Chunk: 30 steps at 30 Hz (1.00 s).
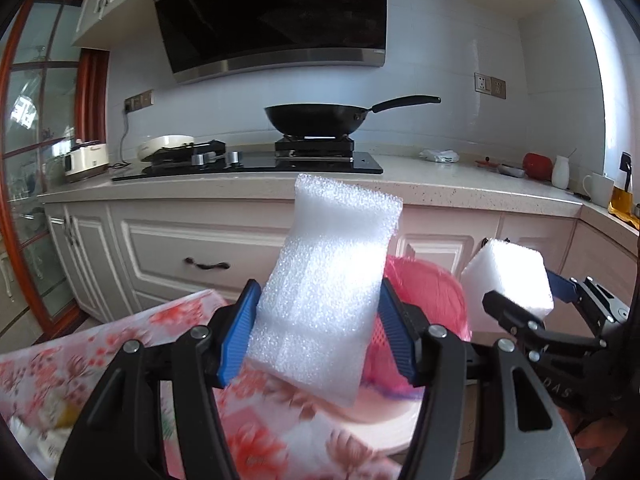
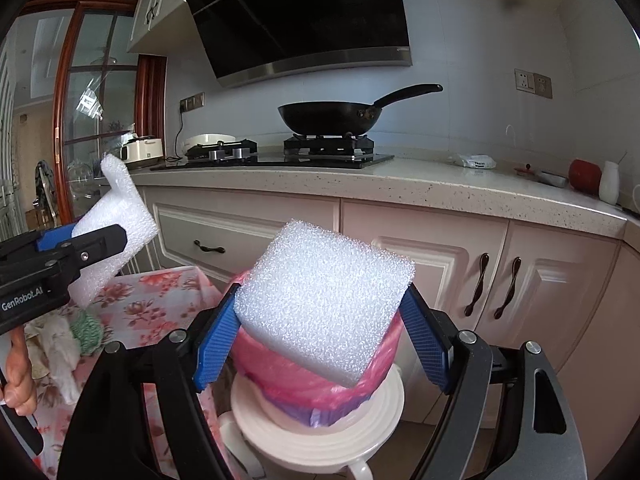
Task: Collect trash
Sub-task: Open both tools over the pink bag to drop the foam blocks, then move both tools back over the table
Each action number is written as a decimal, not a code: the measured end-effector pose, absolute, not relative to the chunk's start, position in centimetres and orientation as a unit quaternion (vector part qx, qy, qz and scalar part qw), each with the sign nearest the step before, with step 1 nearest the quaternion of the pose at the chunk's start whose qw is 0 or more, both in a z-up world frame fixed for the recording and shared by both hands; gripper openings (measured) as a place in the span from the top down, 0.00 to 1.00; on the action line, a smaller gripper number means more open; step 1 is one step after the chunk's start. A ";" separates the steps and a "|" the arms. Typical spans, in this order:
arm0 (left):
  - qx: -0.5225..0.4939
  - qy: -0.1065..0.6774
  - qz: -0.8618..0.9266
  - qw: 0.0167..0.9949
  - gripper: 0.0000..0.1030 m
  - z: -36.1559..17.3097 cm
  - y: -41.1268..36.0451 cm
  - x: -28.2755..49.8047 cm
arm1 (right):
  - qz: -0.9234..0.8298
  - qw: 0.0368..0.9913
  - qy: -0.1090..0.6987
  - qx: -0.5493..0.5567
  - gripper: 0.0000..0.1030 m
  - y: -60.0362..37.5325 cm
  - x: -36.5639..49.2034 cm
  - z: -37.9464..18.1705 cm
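My left gripper (image 1: 318, 300) is shut on a tall white foam slab (image 1: 332, 256), which stands upright between the blue pads. To its right, my right gripper (image 1: 520, 292) is shut on a white foam cube (image 1: 504, 272). In the right wrist view the cube (image 2: 332, 272) sits between the pads of the right gripper (image 2: 320, 308), directly above a bin lined with a pink bag (image 2: 304, 384). The left gripper (image 2: 100, 232) holds its slab (image 2: 120, 208) at the far left, over the table. The pink bag (image 1: 428, 292) shows behind the slab.
The bin stands on a white round stool (image 2: 320, 440). A table with a floral cloth (image 2: 160, 292) lies to the left, with crumpled white scraps and a green ball (image 2: 86, 328) on it. Behind are cabinets, a counter (image 2: 400, 184) and a black wok (image 2: 328, 116) on the stove.
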<state>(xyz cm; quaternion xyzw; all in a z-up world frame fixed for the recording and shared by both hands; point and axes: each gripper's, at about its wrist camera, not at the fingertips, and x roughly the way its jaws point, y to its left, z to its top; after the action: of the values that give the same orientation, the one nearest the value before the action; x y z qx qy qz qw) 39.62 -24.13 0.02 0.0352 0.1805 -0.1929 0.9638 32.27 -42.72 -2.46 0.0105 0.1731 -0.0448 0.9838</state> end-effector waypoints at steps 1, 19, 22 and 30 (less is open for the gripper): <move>0.033 0.181 -0.194 0.964 0.44 0.1 -24.6 40.5 | -0.044 0.984 0.173 0.008 0.27 -43.1 33.1 -2.5; 0.025 0.234 -0.230 0.944 0.28 -4.4 -31.7 54.9 | -0.017 0.975 0.221 -0.001 0.15 -47.2 42.2 -7.5; 0.021 0.241 -0.219 0.945 0.26 -5.1 -31.0 55.3 | -0.020 0.975 0.220 0.009 0.15 -47.6 41.4 -8.0; 0.032 0.228 -0.169 0.958 0.12 -5.0 -26.5 51.0 | -0.020 0.977 0.208 0.031 0.14 -46.2 37.4 -7.1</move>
<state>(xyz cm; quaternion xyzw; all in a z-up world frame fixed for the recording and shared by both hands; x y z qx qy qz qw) 51.03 -26.47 -4.96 0.0318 0.2285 -0.1688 0.9583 37.39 -46.17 -7.07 0.0306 0.2081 -0.0198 0.9774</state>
